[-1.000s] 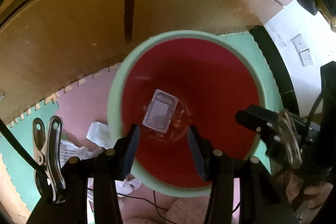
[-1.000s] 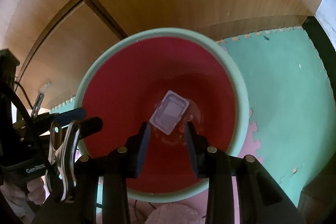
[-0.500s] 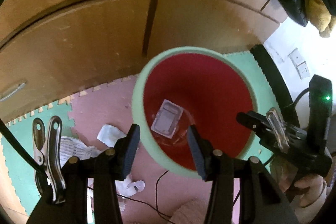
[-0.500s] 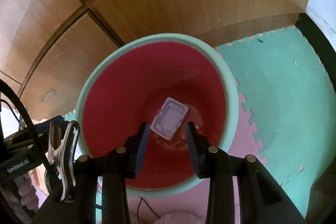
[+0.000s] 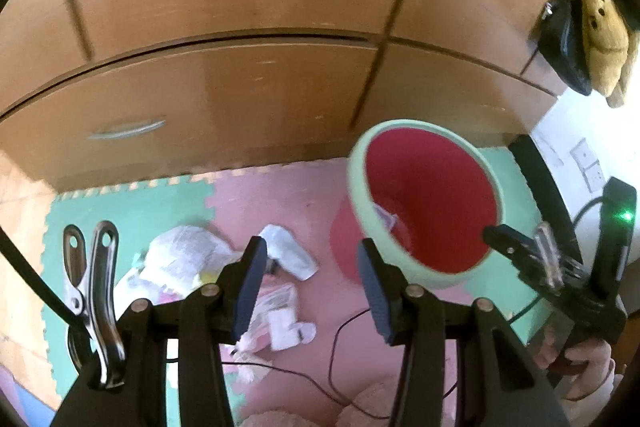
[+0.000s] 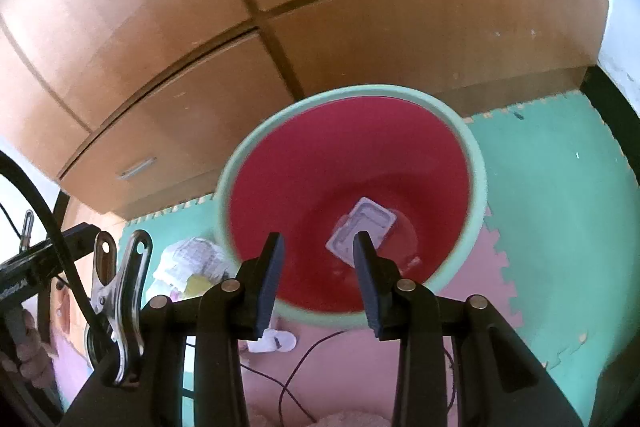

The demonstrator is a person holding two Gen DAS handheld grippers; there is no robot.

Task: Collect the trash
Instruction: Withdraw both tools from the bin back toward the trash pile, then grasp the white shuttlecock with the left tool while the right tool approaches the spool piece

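A red bin with a pale green rim stands on the foam mat by the wooden cabinet. A clear plastic tray lies at its bottom; only its edge shows in the left wrist view. Trash lies on the mat left of the bin: a crumpled white paper wad, a white folded packet, and pink-and-white wrappers. My left gripper is open and empty above the trash. My right gripper is open and empty above the bin's near rim.
Wooden cabinet doors and a drawer with a metal handle fill the back. Green and pink foam tiles cover the floor. A thin black cable runs over the pink tile. A wall with a socket is at the right.
Both grippers pulled back and up from the bin. The left one swung left, so the bin moved right in its view and the floor trash came under its fingers.
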